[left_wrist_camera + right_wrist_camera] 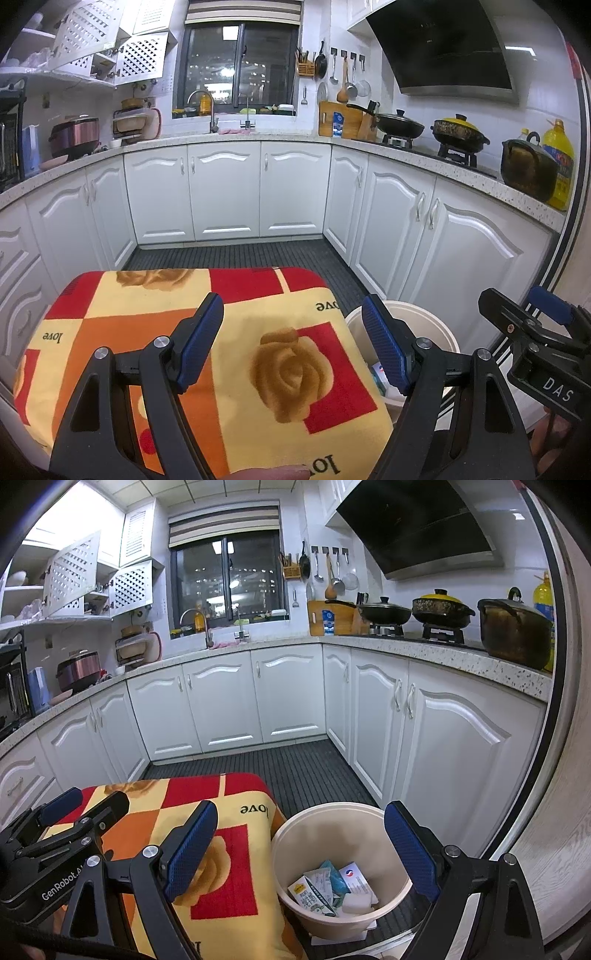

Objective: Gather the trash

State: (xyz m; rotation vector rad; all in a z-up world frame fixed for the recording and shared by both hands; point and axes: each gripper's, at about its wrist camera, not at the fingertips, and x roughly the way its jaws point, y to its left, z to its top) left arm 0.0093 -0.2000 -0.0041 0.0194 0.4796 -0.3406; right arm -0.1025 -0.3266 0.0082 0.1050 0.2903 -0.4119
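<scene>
A cream bucket (295, 830) stands on the dark floor mat right of a low stand draped in a yellow, red and orange rose cloth (258, 325). Several pieces of trash lie inside it: a small printed carton (310, 895), a teal wrapper (337, 879) and white packets (358, 886). My right gripper (301, 853) hangs open above the bucket with nothing between its blue pads. Over the cloth (236, 812), my left gripper (293, 341) is open and empty too. The bucket (424, 317) shows partly behind the left gripper's right finger. No loose trash shows on the cloth.
White kitchen cabinets (229, 701) run around three sides, leaving a narrow strip of dark ribbed floor mat (303, 768). Pots (441, 609) and an oil bottle (559, 162) crowd the right counter. The right gripper's body (535, 343) sits at the left view's right edge.
</scene>
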